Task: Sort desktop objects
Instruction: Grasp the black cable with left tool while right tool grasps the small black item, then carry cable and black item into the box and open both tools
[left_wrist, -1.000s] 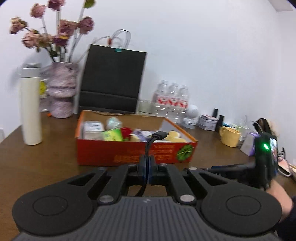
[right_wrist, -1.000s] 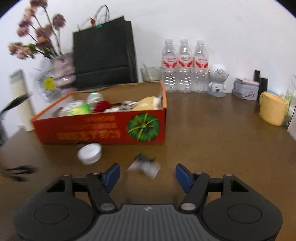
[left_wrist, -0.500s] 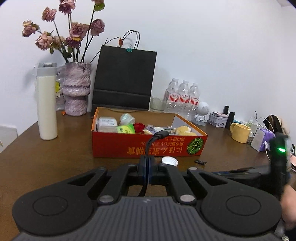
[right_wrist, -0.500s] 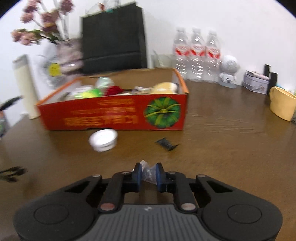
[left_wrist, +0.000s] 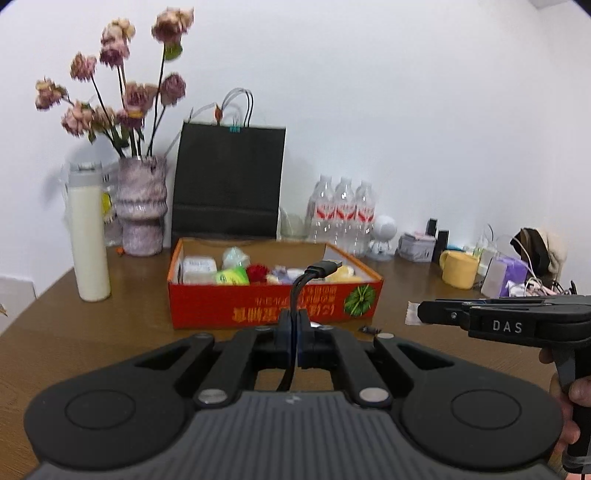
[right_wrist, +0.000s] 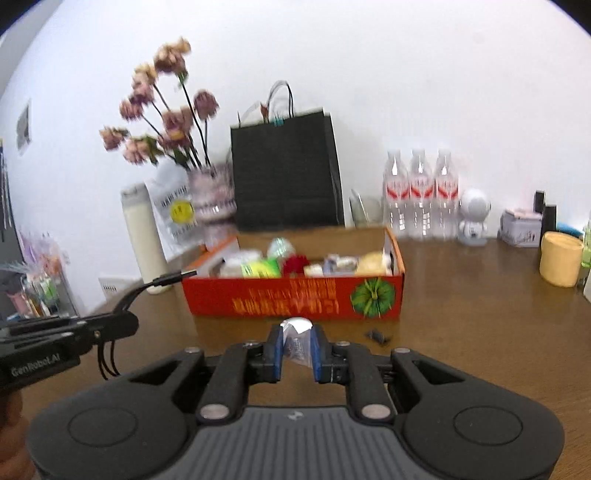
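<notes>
Item one: my right gripper (right_wrist: 295, 350), blue pads clamping a small clear crinkled plastic wrapper (right_wrist: 297, 341), nothing slack between them.

Item two: my left gripper (left_wrist: 293, 341), jaws pinching a thin black USB cable (left_wrist: 301, 284), its plug end pointing toward one o'clock.

Item three: the long orange cardboard box (right_wrist: 295, 299), part filled, is lying at twelve o'clock from the right gripper, long axis crosswise. I am judging the right hand nearer its front wall for the drop.

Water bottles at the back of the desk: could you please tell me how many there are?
3: water bottles in a row against the wall, left, middle and right, behind the red box's right end. None looks hidden.
</notes>
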